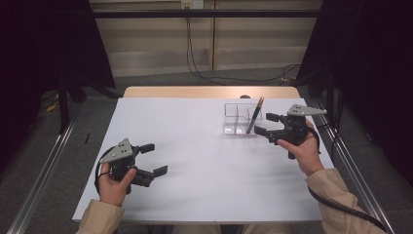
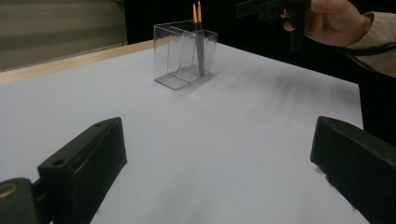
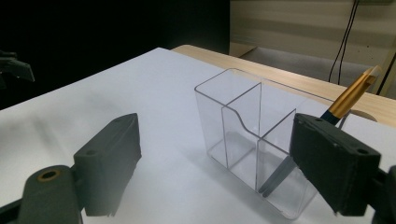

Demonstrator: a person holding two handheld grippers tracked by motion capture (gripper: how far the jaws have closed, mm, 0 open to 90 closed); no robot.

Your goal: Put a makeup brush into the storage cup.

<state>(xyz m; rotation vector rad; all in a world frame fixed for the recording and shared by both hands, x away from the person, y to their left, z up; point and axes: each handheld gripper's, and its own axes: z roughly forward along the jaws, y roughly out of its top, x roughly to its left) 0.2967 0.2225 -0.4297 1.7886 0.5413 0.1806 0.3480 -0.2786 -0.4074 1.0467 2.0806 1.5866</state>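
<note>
The clear acrylic organizer (image 1: 237, 118) stands upright on the white table surface (image 1: 204, 161), just ahead of the right gripper (image 1: 266, 124) and well apart from the left gripper (image 1: 153, 159). It is a transparent rectangular box with an open top, divided by clear inner walls into compartments; in the right gripper view one partition (image 3: 243, 123) has a stepped, curved upper edge. A brush (image 1: 255, 115) with a dark handle, a gold-coloured ferrule and a light tip leans tilted in the compartment on the side nearest the right gripper, its tip rising above the rim. In the right gripper view the organizer (image 3: 252, 135) sits ahead of the jaws, near the right-hand jaw, and the brush (image 3: 348, 98) shows partly behind that jaw. The right gripper's jaws stand wide apart with nothing clamped between the pads; whether the near jaw touches the box cannot be told. The left gripper (image 2: 219, 172) rests low over the table surface, its jaws also spread wide and holding nothing, with the organizer (image 2: 184, 53) far ahead of it and the right gripper (image 2: 273, 9) beyond, held by the person's hand (image 2: 334, 21).
</note>
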